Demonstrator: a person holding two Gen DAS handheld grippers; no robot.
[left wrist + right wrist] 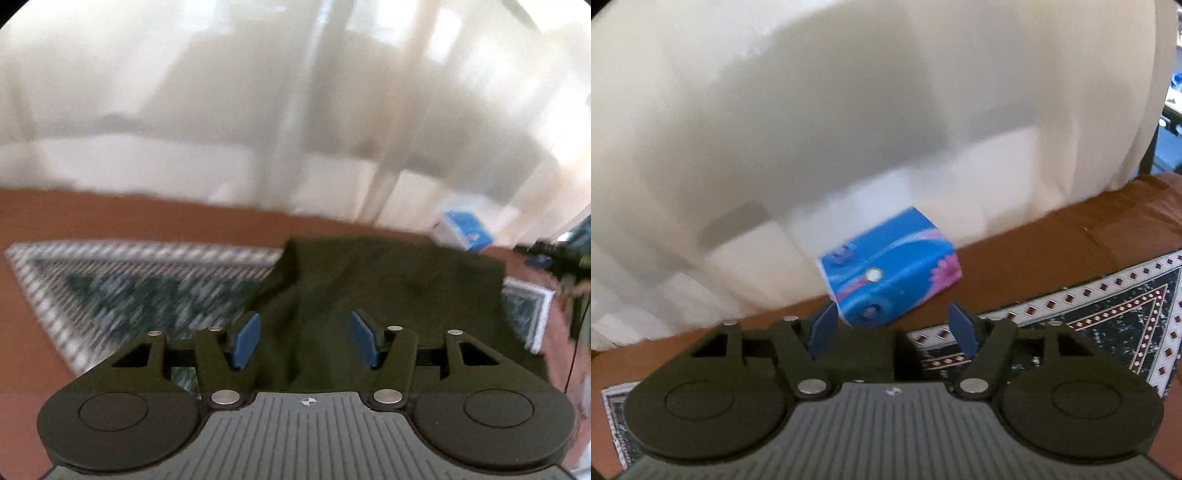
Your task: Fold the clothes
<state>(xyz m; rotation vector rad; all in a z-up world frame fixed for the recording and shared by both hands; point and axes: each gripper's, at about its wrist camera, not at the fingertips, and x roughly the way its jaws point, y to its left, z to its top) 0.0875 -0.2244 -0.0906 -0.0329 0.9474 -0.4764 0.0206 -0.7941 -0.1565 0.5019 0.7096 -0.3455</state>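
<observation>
A dark olive garment (388,295) lies spread on a patterned cloth (129,291) over a brown surface. My left gripper (304,341) is open, its blue pads (246,341) wide apart, low over the garment's near edge with nothing between them. My right gripper (892,328) is open too and empty. A small strip of dark fabric (860,354) shows just under and between its fingers. The view is motion-blurred.
A blue tissue pack (890,269) lies on the brown surface (1052,258) just ahead of the right gripper; it also shows in the left wrist view (467,229). White curtains (849,129) hang behind. The patterned cloth (1108,325) extends right. A dark object (557,258) sits at far right.
</observation>
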